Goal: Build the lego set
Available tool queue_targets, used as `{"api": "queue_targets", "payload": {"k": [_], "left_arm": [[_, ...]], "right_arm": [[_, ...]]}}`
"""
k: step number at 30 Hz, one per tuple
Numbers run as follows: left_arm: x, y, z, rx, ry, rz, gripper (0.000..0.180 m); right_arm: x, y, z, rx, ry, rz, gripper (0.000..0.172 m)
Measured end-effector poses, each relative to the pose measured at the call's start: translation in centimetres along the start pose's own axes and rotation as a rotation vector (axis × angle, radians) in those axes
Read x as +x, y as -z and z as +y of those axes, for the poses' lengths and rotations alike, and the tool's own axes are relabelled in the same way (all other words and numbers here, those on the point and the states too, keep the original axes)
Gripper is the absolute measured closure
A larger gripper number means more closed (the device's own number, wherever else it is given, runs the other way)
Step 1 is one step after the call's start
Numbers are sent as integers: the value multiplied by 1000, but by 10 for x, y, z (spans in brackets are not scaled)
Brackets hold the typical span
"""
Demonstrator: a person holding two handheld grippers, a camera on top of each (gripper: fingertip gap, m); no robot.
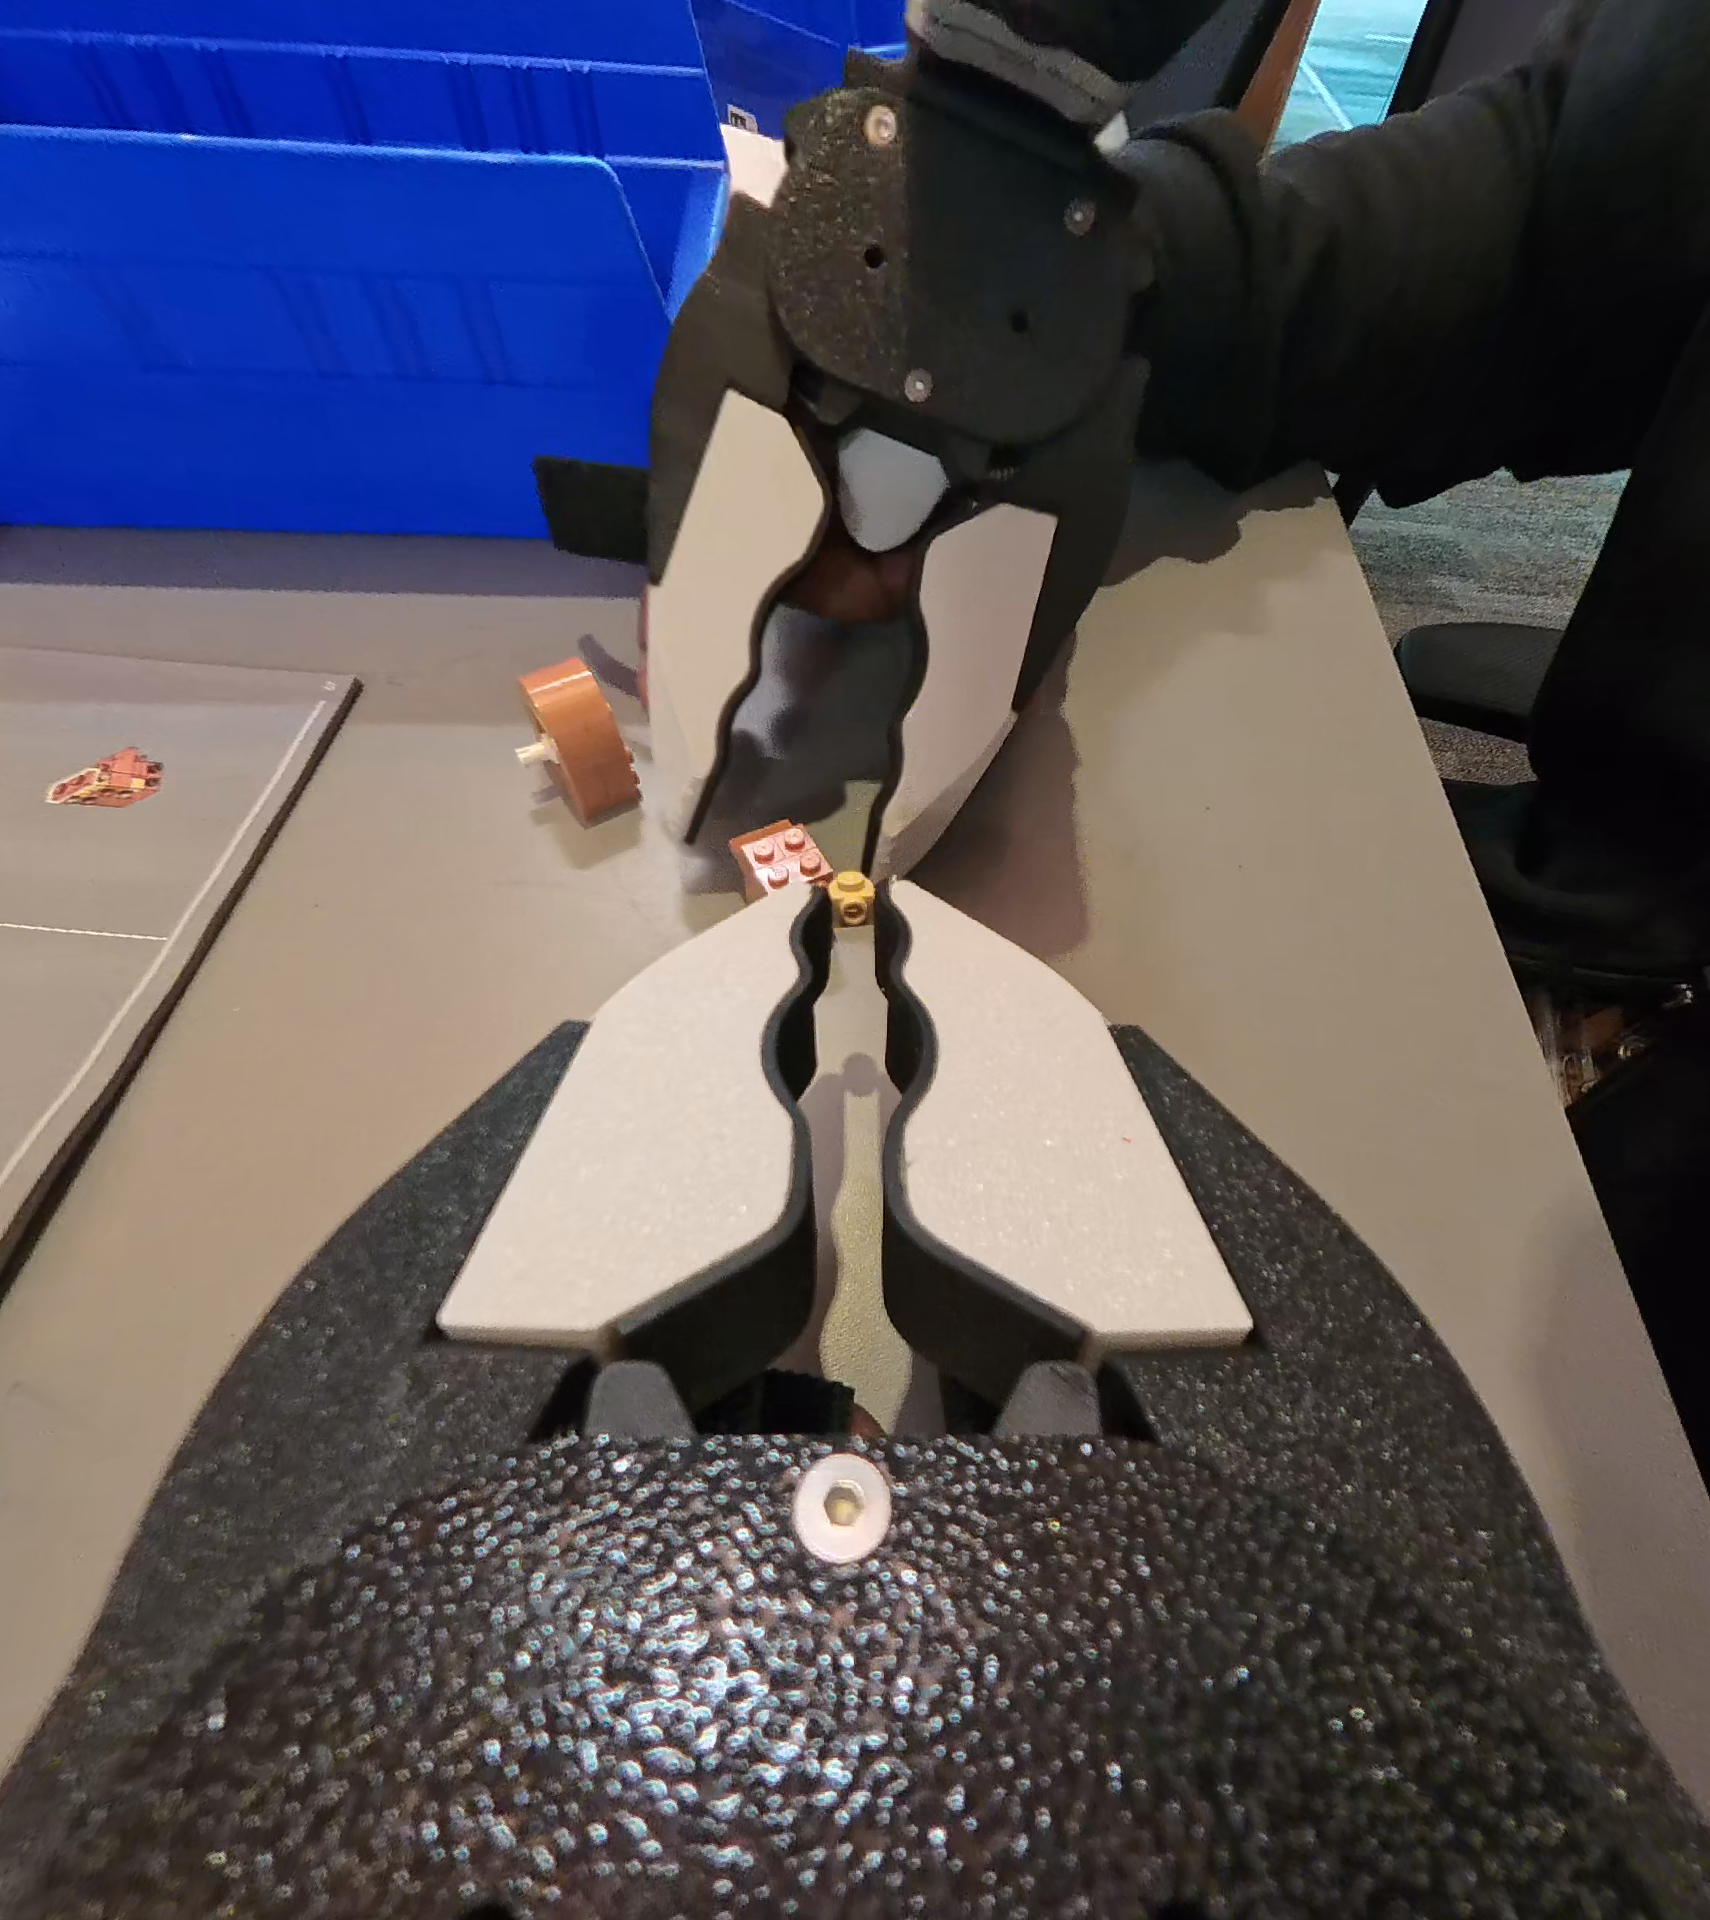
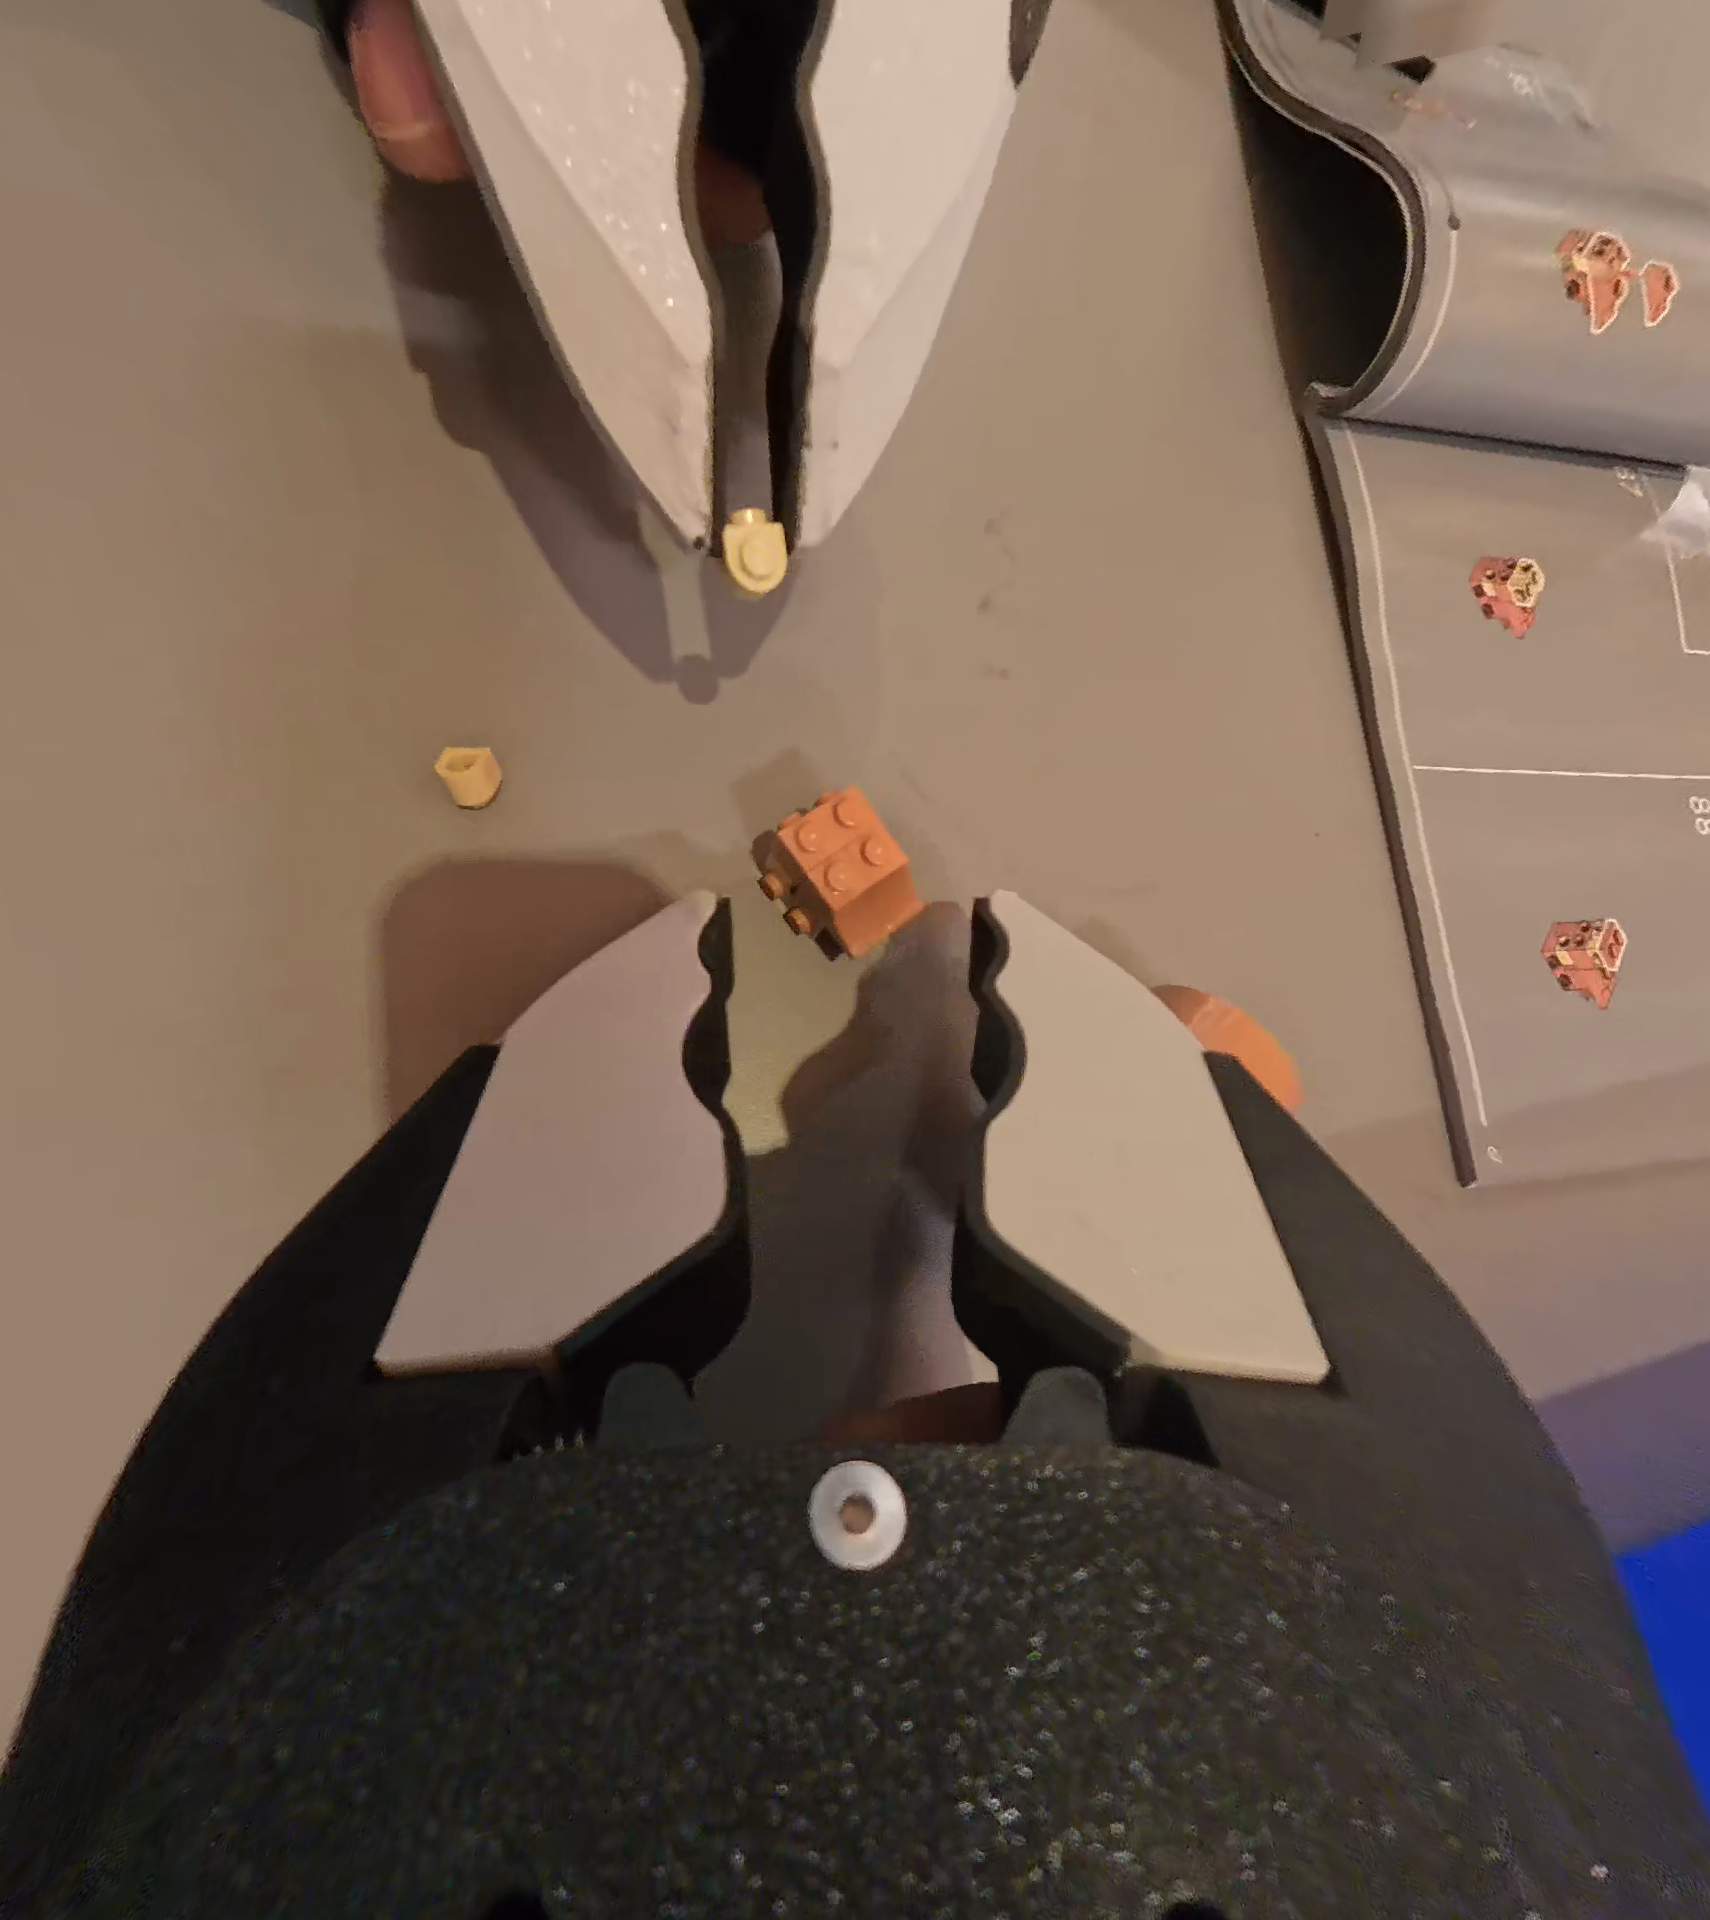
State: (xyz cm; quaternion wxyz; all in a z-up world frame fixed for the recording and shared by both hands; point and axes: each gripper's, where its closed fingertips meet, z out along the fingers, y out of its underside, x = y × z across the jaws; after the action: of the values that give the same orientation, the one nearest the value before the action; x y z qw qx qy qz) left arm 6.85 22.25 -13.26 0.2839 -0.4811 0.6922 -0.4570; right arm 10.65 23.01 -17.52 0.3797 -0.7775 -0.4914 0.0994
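My left gripper (image 1: 851, 914) is shut on a small tan one-stud brick (image 1: 851, 900) pinched at its fingertips, just above the grey table (image 1: 1194, 935). The right wrist view shows the same grip on the tan brick (image 2: 754, 549) by the left gripper (image 2: 749, 535). A brown brick block (image 2: 835, 868) with studs on top and on one side lies on the table just ahead of my right gripper (image 2: 851, 909). That gripper is open and its pads do not touch the block. In the left wrist view the right gripper (image 1: 783, 836) hangs over the brown block (image 1: 783, 862), right beside the tan brick.
A small tan round piece (image 2: 467, 777) lies loose on the table. A brown wheel-like disc (image 1: 581, 743) lies nearby. An open instruction booklet (image 1: 51, 935) lies to one side. Blue bins (image 1: 259, 312) stand behind. The table edge (image 1: 1453, 935) and a person's black sleeve (image 1: 1453, 260) are close.
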Motion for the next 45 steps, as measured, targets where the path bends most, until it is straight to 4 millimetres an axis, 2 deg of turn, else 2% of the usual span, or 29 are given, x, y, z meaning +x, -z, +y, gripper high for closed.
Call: {"api": "queue_targets", "payload": {"k": [4,8,12,18,24,30,33,39,45], "left_arm": [[0,-1,1,-6,-2,2,173],[0,-1,1,-8,0,1,173],[0,0,0,0,4,-1,173],[-3,2,1,0,6,-10,173],[-2,1,2,-11,-5,-7,173],[-1,0,2,-12,-5,-4,173],[-1,0,3,-17,-8,-2,173],[-1,0,3,-17,-9,1,173],[-2,0,0,2,-15,-7,173]], "right_arm": [[-6,-1,-2,44,10,-113,129],[-5,-4,-3,37,24,-123,148],[-4,-4,-1,4,5,-66,148],[-18,5,-4,2,-45,-100,145],[-12,9,-4,45,-75,-130,134],[-16,0,1,15,-32,-148,139],[-14,-1,-2,23,-33,-131,148],[-13,0,-7,58,-54,-118,155],[-13,4,-11,95,-73,-116,155]]}}
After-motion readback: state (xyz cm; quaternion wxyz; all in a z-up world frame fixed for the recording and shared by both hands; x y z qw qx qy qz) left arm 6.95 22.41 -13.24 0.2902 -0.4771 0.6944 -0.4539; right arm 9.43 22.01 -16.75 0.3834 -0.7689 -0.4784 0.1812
